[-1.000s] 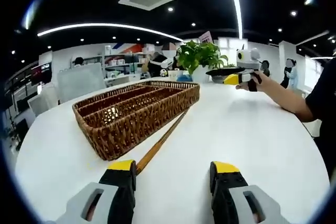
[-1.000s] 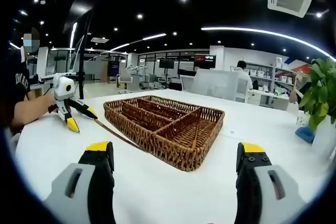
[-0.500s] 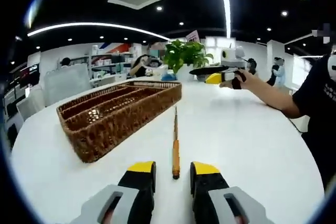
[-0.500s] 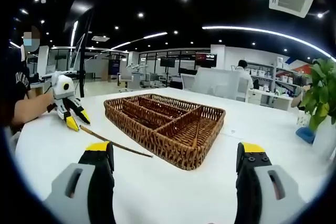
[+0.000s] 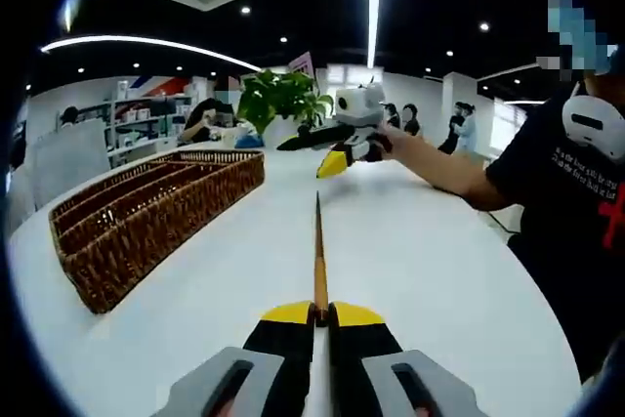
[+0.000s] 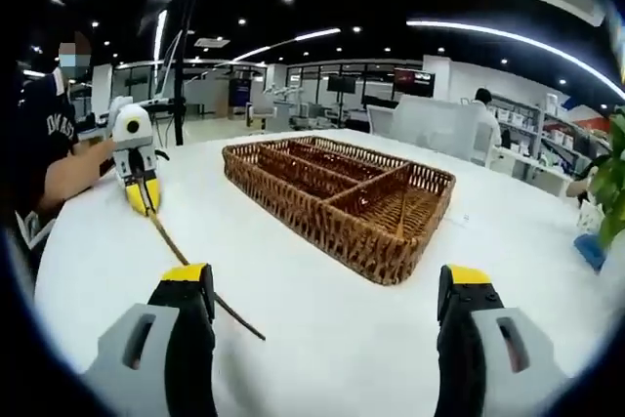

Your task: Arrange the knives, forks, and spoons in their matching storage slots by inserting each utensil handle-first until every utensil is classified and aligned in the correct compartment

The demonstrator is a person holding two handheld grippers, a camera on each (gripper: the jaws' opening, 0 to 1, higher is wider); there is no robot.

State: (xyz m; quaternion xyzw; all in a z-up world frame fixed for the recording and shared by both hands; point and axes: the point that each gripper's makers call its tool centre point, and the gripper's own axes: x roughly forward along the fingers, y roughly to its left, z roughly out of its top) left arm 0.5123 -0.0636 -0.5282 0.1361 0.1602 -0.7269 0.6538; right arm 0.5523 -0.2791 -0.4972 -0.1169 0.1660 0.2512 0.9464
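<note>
Nearest, left gripper (image 5: 320, 313) clamped on the near end of a long wooden-handled utensil (image 5: 318, 251); right gripper (image 6: 322, 285) spread wide, holding nothing. White round tabletop (image 5: 430, 241) underneath, bright open office with ceiling lights behind. Utensil lay flat on the tabletop, long axis straight away from the left gripper, right of the wicker tray (image 5: 146, 212). Farther off, green plant (image 5: 278, 100).

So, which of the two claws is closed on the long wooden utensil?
The left claw: it grips the utensil. The right claw is open, empty.
</note>
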